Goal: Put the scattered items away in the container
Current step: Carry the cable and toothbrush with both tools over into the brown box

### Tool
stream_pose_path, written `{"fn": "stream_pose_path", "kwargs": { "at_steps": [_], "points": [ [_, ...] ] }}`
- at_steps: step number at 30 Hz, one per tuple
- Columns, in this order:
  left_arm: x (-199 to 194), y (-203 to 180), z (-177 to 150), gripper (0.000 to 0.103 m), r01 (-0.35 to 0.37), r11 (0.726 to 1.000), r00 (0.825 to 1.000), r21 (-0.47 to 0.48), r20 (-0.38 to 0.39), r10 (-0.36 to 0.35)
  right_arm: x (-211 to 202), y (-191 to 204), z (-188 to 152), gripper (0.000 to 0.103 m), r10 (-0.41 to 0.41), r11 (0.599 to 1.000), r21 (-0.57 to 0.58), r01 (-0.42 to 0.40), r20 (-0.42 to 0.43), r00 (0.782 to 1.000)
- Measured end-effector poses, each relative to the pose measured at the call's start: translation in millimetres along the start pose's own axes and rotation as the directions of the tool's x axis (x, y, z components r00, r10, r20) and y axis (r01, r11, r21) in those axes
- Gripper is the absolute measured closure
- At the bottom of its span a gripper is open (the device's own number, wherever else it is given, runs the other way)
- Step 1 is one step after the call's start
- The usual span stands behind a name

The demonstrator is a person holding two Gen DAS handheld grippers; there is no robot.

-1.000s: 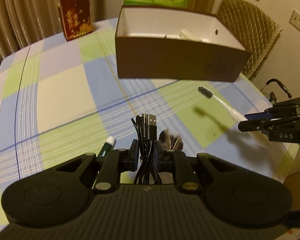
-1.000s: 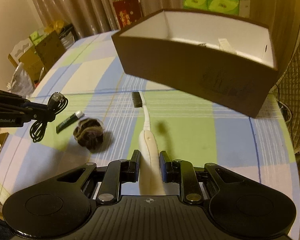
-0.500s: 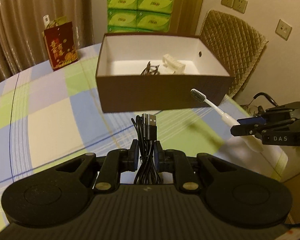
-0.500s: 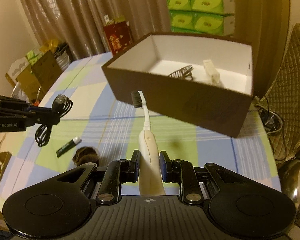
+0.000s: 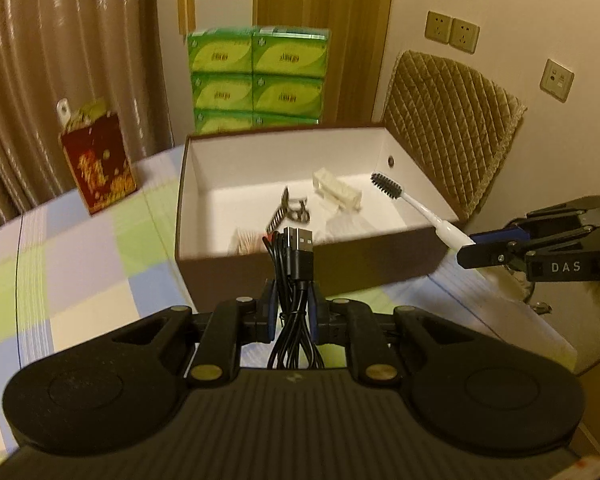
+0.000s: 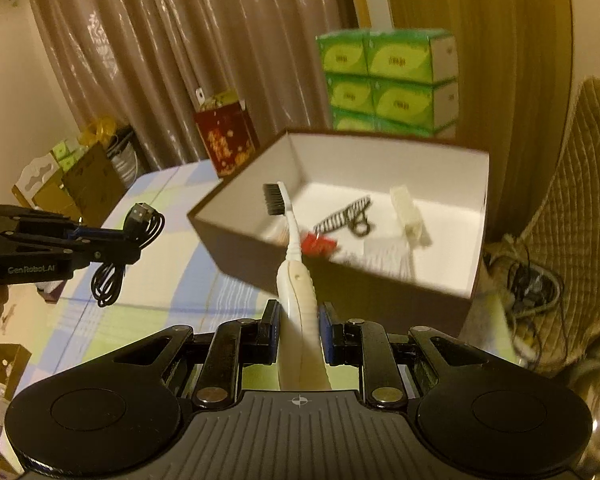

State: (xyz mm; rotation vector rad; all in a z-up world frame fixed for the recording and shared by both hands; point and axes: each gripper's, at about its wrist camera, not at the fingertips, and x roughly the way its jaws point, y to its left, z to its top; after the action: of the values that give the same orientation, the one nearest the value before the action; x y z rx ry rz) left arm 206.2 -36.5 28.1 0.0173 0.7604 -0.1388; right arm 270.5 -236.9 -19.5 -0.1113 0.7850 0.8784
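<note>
My left gripper [image 5: 293, 304] is shut on a coiled black USB cable [image 5: 296, 264], whose plug reaches the near rim of the brown box [image 5: 380, 268]. My right gripper [image 6: 299, 320] is shut on a white electric toothbrush [image 6: 296, 280]; its black bristles hang over the box's near wall [image 6: 340, 292]. The box's white inside holds a black hair clip [image 5: 290, 210], a white plastic piece [image 5: 338, 190] and something red [image 6: 318, 244]. In the left wrist view the right gripper [image 5: 466, 252] comes in from the right with the toothbrush [image 5: 412, 204]. The right wrist view shows the left gripper [image 6: 134, 246] with the cable [image 6: 112, 276] at the left.
The box stands on a table with a checked cloth [image 5: 80, 264]. A red gift bag [image 5: 98, 168] stands at the far left, and green tissue packs [image 5: 256, 80] are stacked behind the box. A quilted chair [image 5: 448, 120] sits at the right; cardboard boxes [image 6: 72, 184] lie on the floor.
Both grippers rose and moved toward the box with their loads. The box's inside has come into view; the small tube and the brown ball on the table have dropped out of sight.
</note>
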Motion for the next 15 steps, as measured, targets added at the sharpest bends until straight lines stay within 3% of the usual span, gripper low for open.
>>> {"fn": "stream_pose_path", "kwargs": {
  "at_steps": [7, 15],
  "points": [
    [21.6, 12.0, 45.2, 0.092, -0.01, 1.0, 0.999, 0.027, 0.048, 0.008, 19.8, -19.0, 42.1, 0.086, -0.063, 0.998, 0.0, 0.063, 0.041, 0.997],
    [69.8, 23.3, 83.1, 0.091, -0.015, 0.999, 1.0, 0.049, 0.023, 0.014, 59.9, -54.6, 72.3, 0.086, -0.177, 0.974, 0.146, 0.171, 0.034, 0.984]
  ]
}}
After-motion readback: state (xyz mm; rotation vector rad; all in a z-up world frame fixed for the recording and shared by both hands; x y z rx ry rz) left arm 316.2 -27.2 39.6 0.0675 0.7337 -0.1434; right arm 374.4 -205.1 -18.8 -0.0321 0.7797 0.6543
